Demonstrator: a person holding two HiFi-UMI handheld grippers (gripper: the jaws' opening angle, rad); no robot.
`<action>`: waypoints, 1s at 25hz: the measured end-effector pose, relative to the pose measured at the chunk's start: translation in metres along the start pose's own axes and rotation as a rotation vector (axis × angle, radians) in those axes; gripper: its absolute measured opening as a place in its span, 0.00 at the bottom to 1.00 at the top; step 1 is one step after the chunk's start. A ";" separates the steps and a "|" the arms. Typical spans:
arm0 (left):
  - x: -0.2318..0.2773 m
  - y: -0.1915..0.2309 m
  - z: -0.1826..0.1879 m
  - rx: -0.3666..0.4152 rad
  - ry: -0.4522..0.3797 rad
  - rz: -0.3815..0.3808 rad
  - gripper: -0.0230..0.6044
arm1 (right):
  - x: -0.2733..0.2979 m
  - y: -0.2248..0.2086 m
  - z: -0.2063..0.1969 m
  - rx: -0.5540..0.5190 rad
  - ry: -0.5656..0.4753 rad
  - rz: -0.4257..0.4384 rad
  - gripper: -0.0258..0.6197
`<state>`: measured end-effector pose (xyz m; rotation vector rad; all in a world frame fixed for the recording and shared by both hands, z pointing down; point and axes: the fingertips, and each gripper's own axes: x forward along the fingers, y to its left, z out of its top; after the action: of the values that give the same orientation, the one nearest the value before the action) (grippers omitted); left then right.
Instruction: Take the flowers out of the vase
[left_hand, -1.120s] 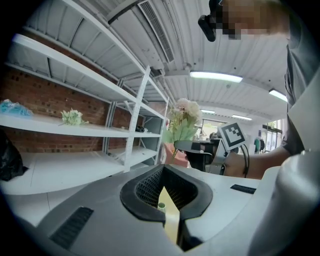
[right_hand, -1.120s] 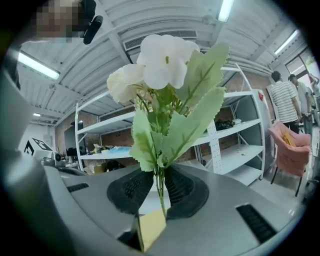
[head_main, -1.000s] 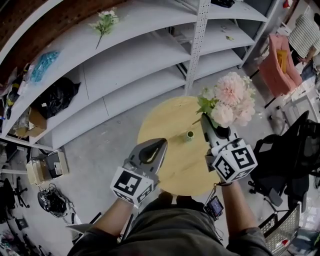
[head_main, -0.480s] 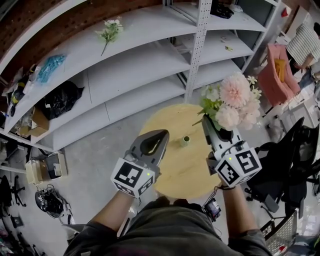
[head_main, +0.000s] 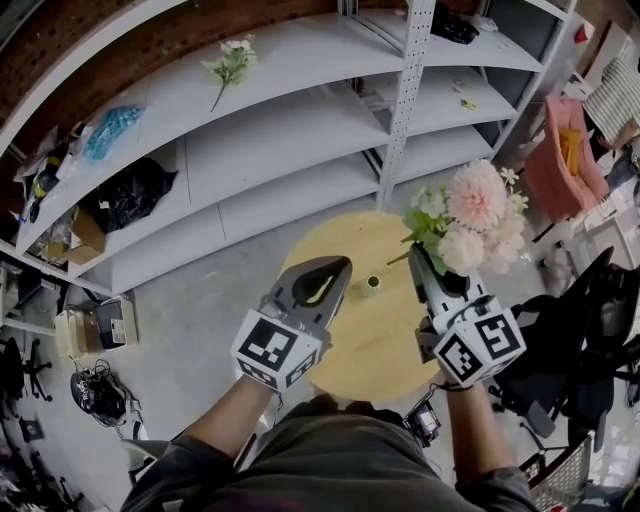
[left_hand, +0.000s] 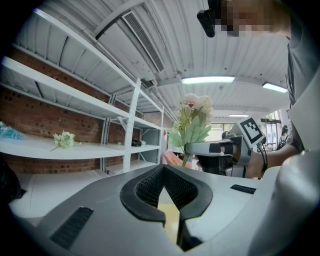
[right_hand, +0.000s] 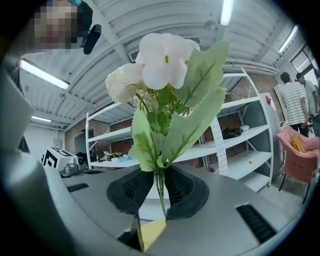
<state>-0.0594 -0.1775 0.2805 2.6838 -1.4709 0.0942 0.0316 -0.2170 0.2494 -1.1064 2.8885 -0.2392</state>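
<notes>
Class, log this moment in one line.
right gripper: shut on flowers, out of vase | left gripper: shut, empty | vase: on table

White metal shelves are set along a brick wall, above a grey concrete floor. A round wooden table is placed before them, and the room is lit by ceiling strip lights.
</notes>
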 end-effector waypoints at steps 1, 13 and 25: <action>0.001 -0.001 0.000 0.001 0.000 0.001 0.05 | -0.001 -0.001 -0.001 0.005 0.001 0.003 0.15; 0.009 0.001 -0.003 -0.004 0.004 0.036 0.05 | 0.004 -0.013 -0.012 0.031 0.023 0.019 0.15; 0.013 0.000 -0.004 -0.009 0.003 0.050 0.05 | 0.006 -0.017 -0.018 0.038 0.033 0.026 0.14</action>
<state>-0.0523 -0.1879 0.2860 2.6392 -1.5341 0.0947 0.0370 -0.2313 0.2704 -1.0679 2.9117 -0.3127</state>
